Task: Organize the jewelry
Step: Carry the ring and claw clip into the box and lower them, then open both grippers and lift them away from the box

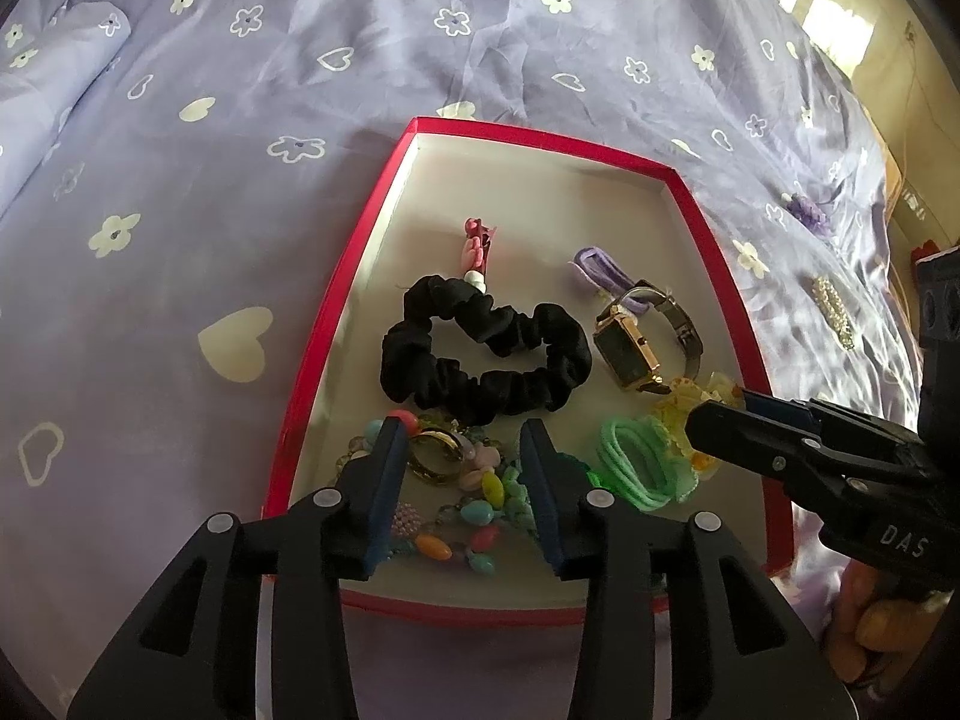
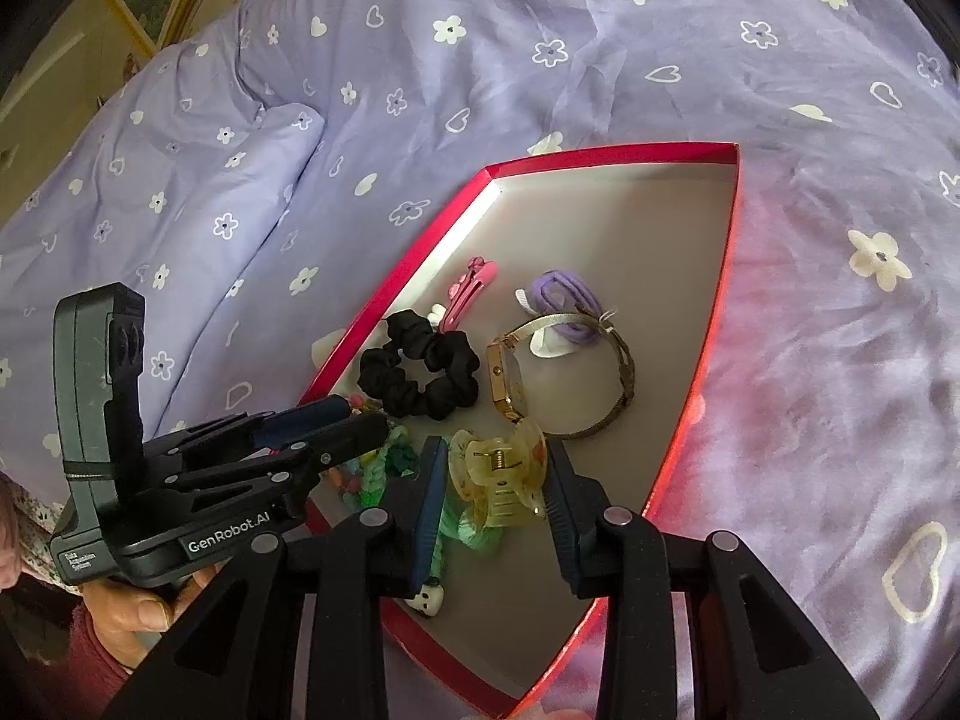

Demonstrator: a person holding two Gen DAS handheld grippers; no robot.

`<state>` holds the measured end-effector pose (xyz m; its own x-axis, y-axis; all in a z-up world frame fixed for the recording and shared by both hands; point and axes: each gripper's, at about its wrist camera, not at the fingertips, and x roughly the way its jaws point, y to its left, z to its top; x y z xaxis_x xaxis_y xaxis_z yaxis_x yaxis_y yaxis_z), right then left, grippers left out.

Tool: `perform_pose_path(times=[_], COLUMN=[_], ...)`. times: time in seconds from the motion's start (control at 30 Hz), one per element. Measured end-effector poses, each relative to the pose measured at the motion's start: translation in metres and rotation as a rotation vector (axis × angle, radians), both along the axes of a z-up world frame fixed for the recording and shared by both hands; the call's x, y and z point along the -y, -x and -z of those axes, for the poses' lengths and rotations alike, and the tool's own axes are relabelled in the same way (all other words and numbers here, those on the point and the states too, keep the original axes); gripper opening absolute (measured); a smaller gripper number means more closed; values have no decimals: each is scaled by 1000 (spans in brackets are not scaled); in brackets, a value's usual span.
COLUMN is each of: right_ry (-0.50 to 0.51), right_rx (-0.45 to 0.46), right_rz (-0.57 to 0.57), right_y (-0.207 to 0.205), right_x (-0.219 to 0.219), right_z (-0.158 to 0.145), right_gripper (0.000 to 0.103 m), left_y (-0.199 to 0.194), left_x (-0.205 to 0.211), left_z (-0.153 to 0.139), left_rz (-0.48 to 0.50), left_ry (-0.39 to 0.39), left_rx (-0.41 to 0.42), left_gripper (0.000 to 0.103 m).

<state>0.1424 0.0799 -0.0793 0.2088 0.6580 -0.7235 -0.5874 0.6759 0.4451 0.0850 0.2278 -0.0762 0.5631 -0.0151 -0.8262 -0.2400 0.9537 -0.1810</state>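
Left wrist view: the left gripper (image 1: 465,456) hangs over the red tray (image 1: 690,192), fingers spread apart, with the bead bracelets (image 1: 468,516) and a gold ring (image 1: 435,455) between them, partly hidden. Ahead lies the black scrunchie (image 1: 480,354), then the watch (image 1: 630,351). Right wrist view: the right gripper (image 2: 495,474) is also spread, its fingers flanking the yellow claw clip (image 2: 501,480) without clear contact. Green hair ties (image 2: 474,531) underneath are mostly covered on the purple bedsheet (image 2: 600,60).

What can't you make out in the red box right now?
- Beaded bracelets: partly hidden by left gripper in left wrist view, by its body in right.
- Green hair ties: mostly behind right gripper in right wrist view.
- Watch dial: too dark.
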Motion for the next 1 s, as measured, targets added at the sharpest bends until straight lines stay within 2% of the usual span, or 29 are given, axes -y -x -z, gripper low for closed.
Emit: perform_pose_path(times=[0.07,0.4,0.73,0.8,0.87,0.97,1.0], right_ry=[-1,-6,-32,-41,-56,-76,-81], right_rx=[1,9,24,29,35,47,50], right_rz=[5,17,42,50,58,65,66], right_y=[0,2,4,6,8,11,13], right_x=[2,7,16,20,24,29,31], right_z=[-1,-4,-14,-17,-20,-26,-28], right_gripper=[40,40,48,52,60,63,64], left_y=[1,6,15,18,22,30,33], left_x=[1,6,10,10,11,11,11], left_z=[-1,-4,-15,-17,-19,-22,-24], left_rz=[0,4,-2,-5,-11,-28,-34], left_ry=[-3,-5,-12,-14,-16,-15,-15], left_rx=[-1,-1,16,17,19,24,30], left_gripper=[40,43,48,53,58,73,74])
